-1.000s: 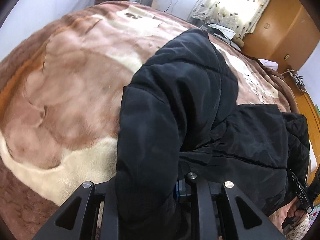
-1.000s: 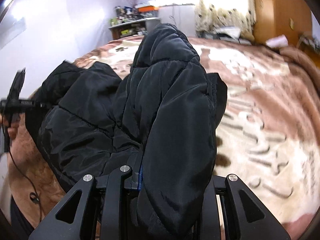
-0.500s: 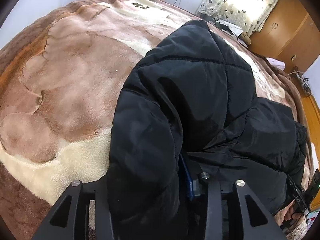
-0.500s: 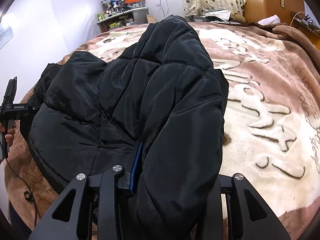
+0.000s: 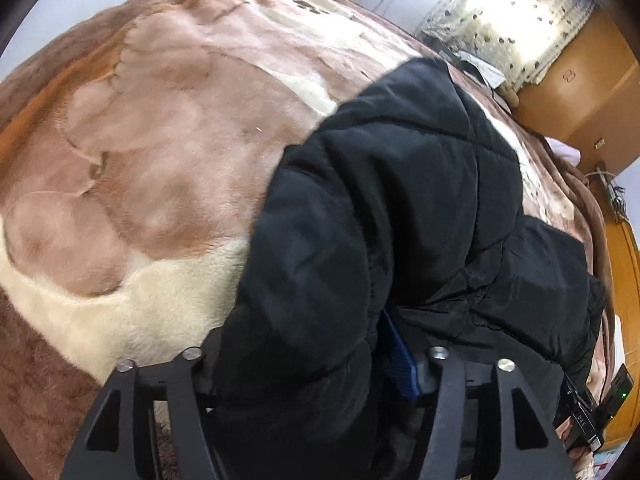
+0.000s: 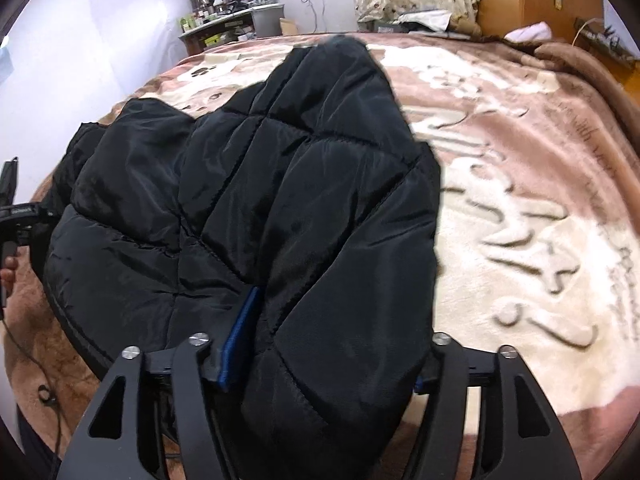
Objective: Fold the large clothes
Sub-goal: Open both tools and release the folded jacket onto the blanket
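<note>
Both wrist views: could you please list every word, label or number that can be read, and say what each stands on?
"DAS": on the black device at the lower right of the left wrist view.
Large cursive lettering woven into the blanket: not legible.
White label on the black handle at the left edge of the right wrist view: too blurred.

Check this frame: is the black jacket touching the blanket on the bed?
Touching. In the right wrist view the black jacket lies spread flat on the blanket, its edge resting on the pile with no gap.
</note>
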The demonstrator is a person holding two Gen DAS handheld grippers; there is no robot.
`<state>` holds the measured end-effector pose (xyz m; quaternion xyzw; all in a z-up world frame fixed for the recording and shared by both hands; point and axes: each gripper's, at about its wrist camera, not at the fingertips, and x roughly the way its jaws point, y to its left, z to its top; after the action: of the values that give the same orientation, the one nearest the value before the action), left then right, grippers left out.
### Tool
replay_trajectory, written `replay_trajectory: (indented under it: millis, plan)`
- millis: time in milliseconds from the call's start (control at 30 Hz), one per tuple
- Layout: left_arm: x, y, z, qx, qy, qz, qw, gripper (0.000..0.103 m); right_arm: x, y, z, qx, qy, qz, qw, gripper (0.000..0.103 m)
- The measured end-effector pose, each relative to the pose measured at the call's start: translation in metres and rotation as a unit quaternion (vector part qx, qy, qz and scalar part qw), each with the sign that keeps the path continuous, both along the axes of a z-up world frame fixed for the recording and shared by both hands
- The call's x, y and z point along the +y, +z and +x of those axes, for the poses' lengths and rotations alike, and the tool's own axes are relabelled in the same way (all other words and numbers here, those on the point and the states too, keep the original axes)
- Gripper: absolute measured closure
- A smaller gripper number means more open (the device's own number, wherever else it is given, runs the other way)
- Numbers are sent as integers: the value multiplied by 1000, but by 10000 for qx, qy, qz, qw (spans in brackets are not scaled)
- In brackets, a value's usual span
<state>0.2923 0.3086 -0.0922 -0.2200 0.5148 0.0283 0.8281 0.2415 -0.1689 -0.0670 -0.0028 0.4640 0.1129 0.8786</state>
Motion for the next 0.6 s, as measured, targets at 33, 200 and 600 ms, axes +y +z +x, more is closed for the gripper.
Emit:
replay_trajectory:
  millis: [33, 200, 600]
  plan:
    - [1, 2, -3, -14, -7, -6, 10000, 37, -1, 4, -2, -72, -65, -87, 9999, 30]
    - [6, 28, -29, -215, 52, 173, 9996, 19, -6, 39, -22, -539, -346, -263, 9976, 26]
    - [-45, 80, -108, -613, -333, 968, 9929, 14, 28, 70, -91, -677, -511, -172, 9962, 26]
